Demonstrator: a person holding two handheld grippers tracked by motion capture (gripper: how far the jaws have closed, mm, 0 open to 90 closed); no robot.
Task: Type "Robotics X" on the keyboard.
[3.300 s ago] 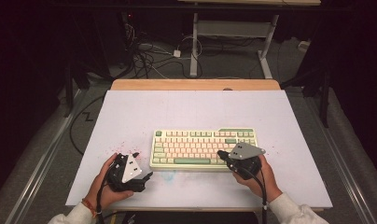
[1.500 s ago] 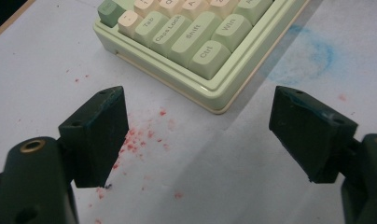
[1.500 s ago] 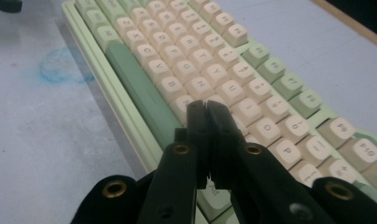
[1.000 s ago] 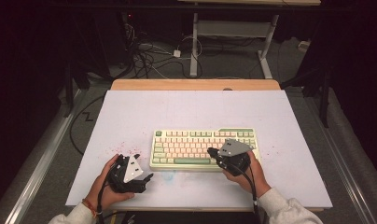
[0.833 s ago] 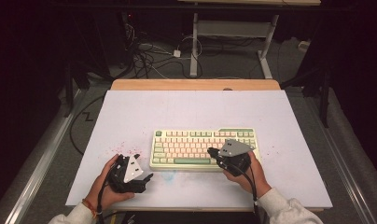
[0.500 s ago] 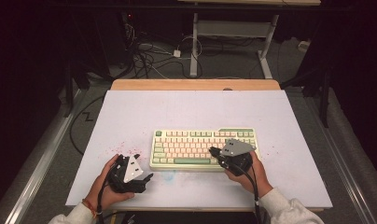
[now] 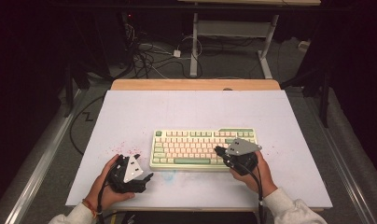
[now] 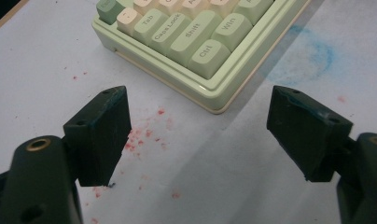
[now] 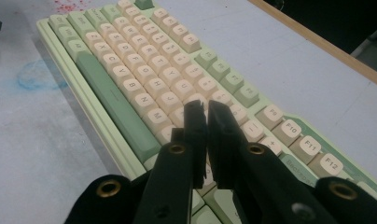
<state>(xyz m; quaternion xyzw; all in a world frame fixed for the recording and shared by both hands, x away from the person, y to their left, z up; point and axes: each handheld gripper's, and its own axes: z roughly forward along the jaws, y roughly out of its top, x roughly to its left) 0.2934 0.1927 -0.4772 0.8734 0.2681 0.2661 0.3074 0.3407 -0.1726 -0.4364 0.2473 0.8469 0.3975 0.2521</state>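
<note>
The right gripper [image 7: 220, 151], jaws pressed together with nothing between them, now hovers over the right-hand keys of the pale green and cream mechanical keyboard [image 7: 196, 148], having slid in from the keyboard's right end a few seconds ago. In the right gripper view its closed tips [image 9: 206, 108] point down at the cream keys [image 9: 196, 100] of the upper letter rows, seemingly poised to press one like a fingertip. The left gripper [image 7: 139, 175], jaws spread wide and empty, rests unmoved on the white tabletop [image 7: 186, 112] just off the keyboard's near left corner [image 8: 213, 100], among red specks [image 8: 144, 135].
</note>
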